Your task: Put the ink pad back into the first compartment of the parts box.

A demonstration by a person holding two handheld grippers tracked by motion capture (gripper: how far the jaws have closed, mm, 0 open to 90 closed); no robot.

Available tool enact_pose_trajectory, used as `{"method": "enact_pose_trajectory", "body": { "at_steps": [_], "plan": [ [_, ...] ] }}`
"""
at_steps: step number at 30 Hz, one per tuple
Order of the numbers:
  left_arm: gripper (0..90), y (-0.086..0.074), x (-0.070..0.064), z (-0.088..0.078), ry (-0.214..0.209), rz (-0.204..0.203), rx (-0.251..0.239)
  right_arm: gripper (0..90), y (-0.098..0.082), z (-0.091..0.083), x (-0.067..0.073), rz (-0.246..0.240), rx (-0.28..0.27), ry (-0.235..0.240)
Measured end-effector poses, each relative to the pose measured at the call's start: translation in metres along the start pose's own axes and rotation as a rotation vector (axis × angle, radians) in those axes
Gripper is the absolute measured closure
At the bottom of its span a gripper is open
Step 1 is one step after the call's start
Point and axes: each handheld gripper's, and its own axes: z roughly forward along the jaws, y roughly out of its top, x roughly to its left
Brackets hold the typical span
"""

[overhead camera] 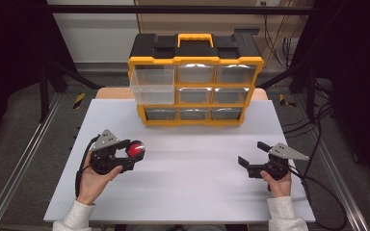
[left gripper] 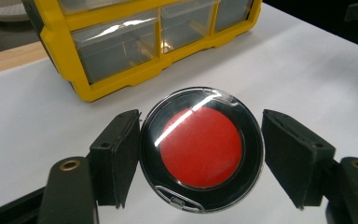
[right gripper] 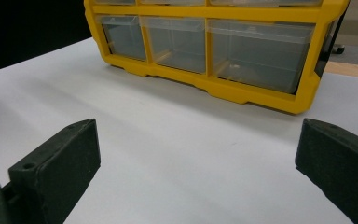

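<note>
A round black disc with a red centre (left gripper: 201,148) sits between the jaws of my left gripper (left gripper: 200,156), which is shut on it and held a little above the white table. From above, that same red disc (overhead camera: 136,149) and the left gripper (overhead camera: 134,155) are at the table's left, in a person's hand. My right gripper (overhead camera: 253,154) rests at the table's right, its jaws wide open with nothing between them. Bare table lies between the right gripper (right gripper: 198,172) jaws. The yellow drawer cabinet (overhead camera: 195,89) stands at the back, its top left drawer (overhead camera: 152,85) pulled out.
The white table top (overhead camera: 192,173) spreads between both hands. The cabinet's lower clear drawers (right gripper: 256,51) are pushed in. Metal frame rails (overhead camera: 19,163) run along both table sides, and cables (overhead camera: 318,187) trail at the right.
</note>
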Motion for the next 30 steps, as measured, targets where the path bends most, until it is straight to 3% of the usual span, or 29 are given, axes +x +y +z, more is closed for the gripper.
{"method": "enact_pose_trajectory", "body": {
  "at_steps": [14, 30],
  "plan": [
    [29.5, 0.015, -0.001, -0.007, -0.017, 0.0, -0.041, 0.5, 0.0, 0.0, 0.0, 0.004, 0.006, -0.001],
    [29.5, 0.045, 0.0, -0.018, -0.029, 0.002, -0.115, 0.5, 0.0, -0.001, 0.0, 0.005, 0.0, -0.001]
  ]
}}
